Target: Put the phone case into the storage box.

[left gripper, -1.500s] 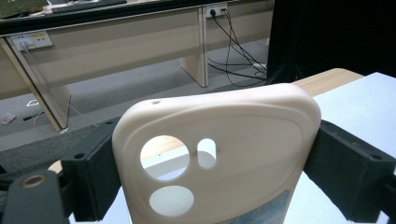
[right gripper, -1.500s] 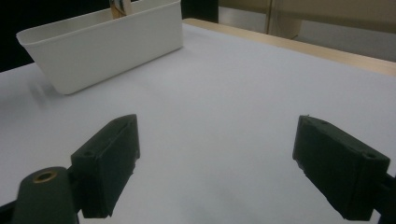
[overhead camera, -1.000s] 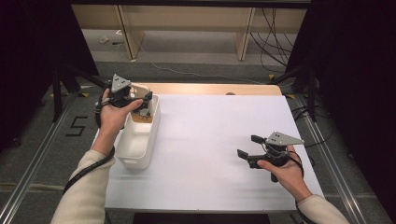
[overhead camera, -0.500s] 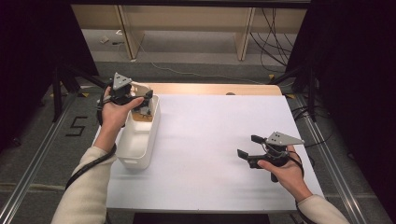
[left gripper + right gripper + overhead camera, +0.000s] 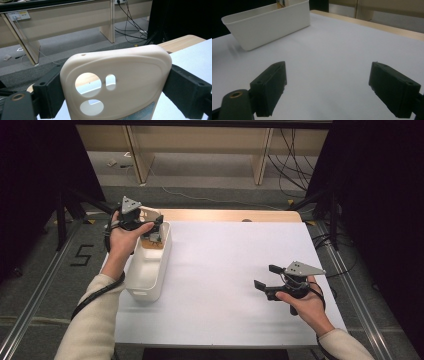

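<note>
The phone case (image 5: pixel 149 213), cream with camera cut-outs, sat clamped in your left tongs (image 5: pixel 150 222) over the far end of the white bin (image 5: pixel 148 285), at the left of the table (image 5: pixel 225 270) in the high view; against a second earlier you had carried it a little farther from you and lifted it clear of the rim, so it looked on its way out of the bin. In the left gripper view the case (image 5: pixel 117 85) stood upright, both jaws pressing its edges. In the right gripper view your right tongs (image 5: pixel 327 87) stood apart, holding nothing, above bare table, the bin (image 5: pixel 269 25) well beyond.
</note>
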`<action>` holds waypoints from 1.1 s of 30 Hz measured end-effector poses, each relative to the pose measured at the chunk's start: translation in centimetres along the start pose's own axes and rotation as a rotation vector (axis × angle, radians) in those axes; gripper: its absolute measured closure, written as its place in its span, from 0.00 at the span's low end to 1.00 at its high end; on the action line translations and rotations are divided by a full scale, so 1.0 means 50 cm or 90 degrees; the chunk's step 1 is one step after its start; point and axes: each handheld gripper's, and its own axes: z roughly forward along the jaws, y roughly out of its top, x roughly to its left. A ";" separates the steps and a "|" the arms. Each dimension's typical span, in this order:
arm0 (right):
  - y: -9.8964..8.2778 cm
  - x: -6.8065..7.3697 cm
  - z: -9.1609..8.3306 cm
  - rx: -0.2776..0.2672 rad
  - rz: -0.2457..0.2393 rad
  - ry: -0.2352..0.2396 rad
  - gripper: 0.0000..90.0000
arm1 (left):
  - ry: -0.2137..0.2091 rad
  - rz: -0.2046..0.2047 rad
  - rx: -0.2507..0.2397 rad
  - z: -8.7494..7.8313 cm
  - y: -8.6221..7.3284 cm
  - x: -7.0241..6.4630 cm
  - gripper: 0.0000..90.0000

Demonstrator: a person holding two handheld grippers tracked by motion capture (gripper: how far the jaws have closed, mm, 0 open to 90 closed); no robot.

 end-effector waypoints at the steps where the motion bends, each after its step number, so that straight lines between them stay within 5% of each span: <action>1: 0.000 0.000 0.000 0.000 -0.001 0.000 0.17 | 0.001 0.000 0.001 0.001 0.000 0.000 0.13; 33: 0.000 0.000 0.000 0.000 0.001 0.001 0.17 | -0.002 -0.002 0.010 0.028 0.009 0.002 0.13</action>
